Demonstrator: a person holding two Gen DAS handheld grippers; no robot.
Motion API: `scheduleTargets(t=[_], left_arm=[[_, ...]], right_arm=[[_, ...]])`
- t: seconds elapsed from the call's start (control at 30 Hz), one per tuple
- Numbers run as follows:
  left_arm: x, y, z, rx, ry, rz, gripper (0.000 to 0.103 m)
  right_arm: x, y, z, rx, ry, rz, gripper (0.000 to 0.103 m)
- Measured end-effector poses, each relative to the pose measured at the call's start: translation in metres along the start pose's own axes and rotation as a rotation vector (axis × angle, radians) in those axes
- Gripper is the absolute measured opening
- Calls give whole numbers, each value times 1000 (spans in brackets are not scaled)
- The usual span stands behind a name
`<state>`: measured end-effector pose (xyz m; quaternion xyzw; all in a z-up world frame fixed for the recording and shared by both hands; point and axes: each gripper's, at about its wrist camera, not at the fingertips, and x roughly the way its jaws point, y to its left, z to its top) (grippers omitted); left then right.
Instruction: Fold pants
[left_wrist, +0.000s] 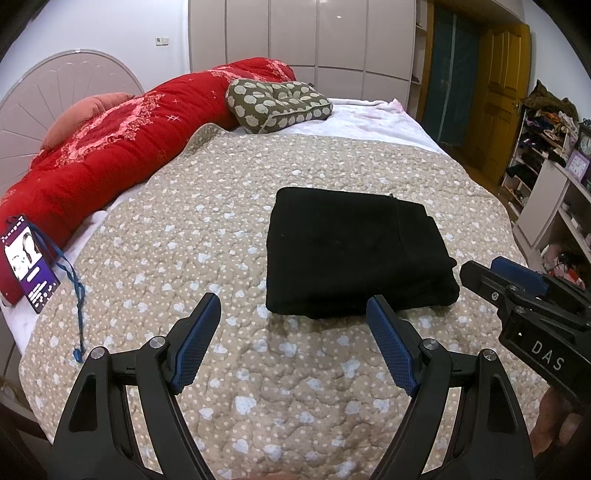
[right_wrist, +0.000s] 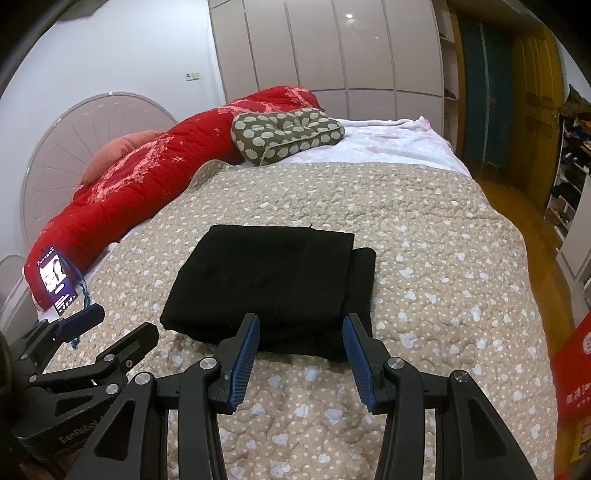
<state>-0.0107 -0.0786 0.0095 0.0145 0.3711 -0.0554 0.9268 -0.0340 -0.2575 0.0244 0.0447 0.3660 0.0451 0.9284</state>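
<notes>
1. Bedroom setting: a bed with a beige quilted cover is carrying the pants, which are lying as a compact black rectangle, layers stacked.
2. Folding is looking essentially finished; at most a final squaring of edges is remaining.
3. Left gripper is hovering wide open and empty, just short of the pants' near edge.
4. Right gripper is likewise standing open, holding nothing, at the near right corner.

Folded black pants on quilt, right gripper spread empty

Phone screen txt too small to read.
</notes>
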Motion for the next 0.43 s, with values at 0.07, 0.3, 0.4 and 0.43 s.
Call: scheduleTargets(t=[0.07, 0.3, 0.4, 0.43], left_arm=[[1, -1, -1, -1, 1, -3, 82], [2, -4, -3, 14, -9, -16, 82], [3, -3, -4, 11, -6, -13, 82], [4, -1, -4, 9, -1, -18, 82]], right_arm=[[0, -3, -1, 9, 2, -3, 45], [1, -21, -5, 35, 5, -26, 45], [3, -38, -8, 49, 5, -45, 45], [6, -48, -9, 57, 8, -66, 45]])
